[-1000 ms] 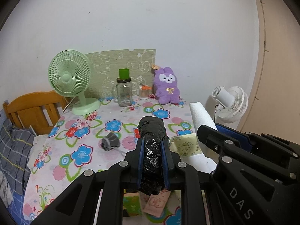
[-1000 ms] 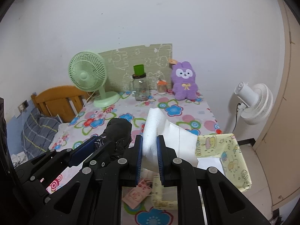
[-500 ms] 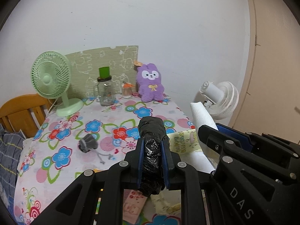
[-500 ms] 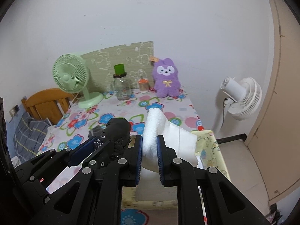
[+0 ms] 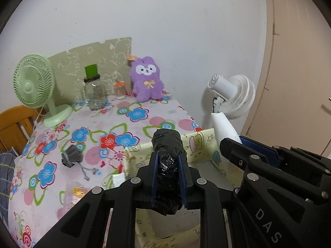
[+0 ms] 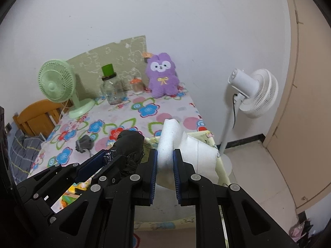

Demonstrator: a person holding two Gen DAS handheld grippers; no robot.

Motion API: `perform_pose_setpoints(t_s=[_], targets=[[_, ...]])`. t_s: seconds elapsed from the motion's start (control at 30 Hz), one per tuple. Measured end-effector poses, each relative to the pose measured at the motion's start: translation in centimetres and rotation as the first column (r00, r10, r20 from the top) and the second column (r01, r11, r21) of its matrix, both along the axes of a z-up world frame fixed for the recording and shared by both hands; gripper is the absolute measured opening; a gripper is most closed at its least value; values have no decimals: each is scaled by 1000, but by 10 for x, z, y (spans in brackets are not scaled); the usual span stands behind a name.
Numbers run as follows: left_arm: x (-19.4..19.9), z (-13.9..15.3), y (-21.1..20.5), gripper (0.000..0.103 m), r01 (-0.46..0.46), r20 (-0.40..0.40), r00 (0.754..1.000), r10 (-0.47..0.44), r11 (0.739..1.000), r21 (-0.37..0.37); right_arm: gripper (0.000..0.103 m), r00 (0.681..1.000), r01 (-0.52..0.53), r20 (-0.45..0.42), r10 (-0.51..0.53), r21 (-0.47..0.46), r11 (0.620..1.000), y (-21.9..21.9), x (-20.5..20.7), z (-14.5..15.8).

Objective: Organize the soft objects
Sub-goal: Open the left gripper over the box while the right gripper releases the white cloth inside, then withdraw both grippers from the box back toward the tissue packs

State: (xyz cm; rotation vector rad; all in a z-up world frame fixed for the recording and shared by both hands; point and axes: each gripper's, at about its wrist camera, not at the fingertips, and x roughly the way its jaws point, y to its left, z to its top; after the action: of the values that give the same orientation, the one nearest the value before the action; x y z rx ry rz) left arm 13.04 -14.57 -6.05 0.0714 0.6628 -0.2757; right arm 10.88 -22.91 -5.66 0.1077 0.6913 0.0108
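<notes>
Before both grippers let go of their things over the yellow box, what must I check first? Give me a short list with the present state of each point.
1. Left gripper grips the black plastic bundle: ok, the pads press on both its sides.
2. Right gripper grips the white foam sheet: ok, it is clamped between the pads.
3. Both things are over the yellow box: ok for the bundle; part of the foam hangs past the box's right edge.
4. Room inside the box: cannot tell, the grippers hide most of its floor.
5. Grey pouch left on the flowered table: not ok, it lies outside the box.
</notes>
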Motion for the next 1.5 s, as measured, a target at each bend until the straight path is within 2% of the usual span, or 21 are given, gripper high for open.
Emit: perform_pose_setpoints(t_s=[0.27,0.37,0.47,0.53,0.6,0.7,1.03,1.2,1.5], targets=[[19,-22,-12,25,12,-85,996,-9,999,35,18,999,9,-46,-7,34,999,-14,13,-20],[21,-26,-11,38,3,-102,995,1,999,43,18,998,-3,-58,6,54,999,-15,17,-24],[22,-27,-10,55,-2,-112,994,7,999,48,27,998,-13,-60,17,69,998,-14,21,-27],[22,-27,-9,73,-7,-115,993,12,999,46,37,997,-19,-70,25,80,997,-13,24,-29],[22,-26,-7,78,-6,-112,994,11,999,37,65,996,-14,-88,22,89,996,-14,27,-31],[20,-23,-6,87,5,-107,994,-1,999,33,72,996,-6,-86,15,105,994,-15,27,-32],[8,-11,3,99,1,-73,997,1,1000,24,86,997,-1,-74,5,54,999,-6,19,-22],[0,-5,11,102,-9,-58,998,10,1000,21,94,998,3,-57,-1,36,999,3,11,-15],[-18,10,28,103,-13,-24,1000,13,1000,7,97,1000,-4,-11,4,11,1000,21,-8,1]])
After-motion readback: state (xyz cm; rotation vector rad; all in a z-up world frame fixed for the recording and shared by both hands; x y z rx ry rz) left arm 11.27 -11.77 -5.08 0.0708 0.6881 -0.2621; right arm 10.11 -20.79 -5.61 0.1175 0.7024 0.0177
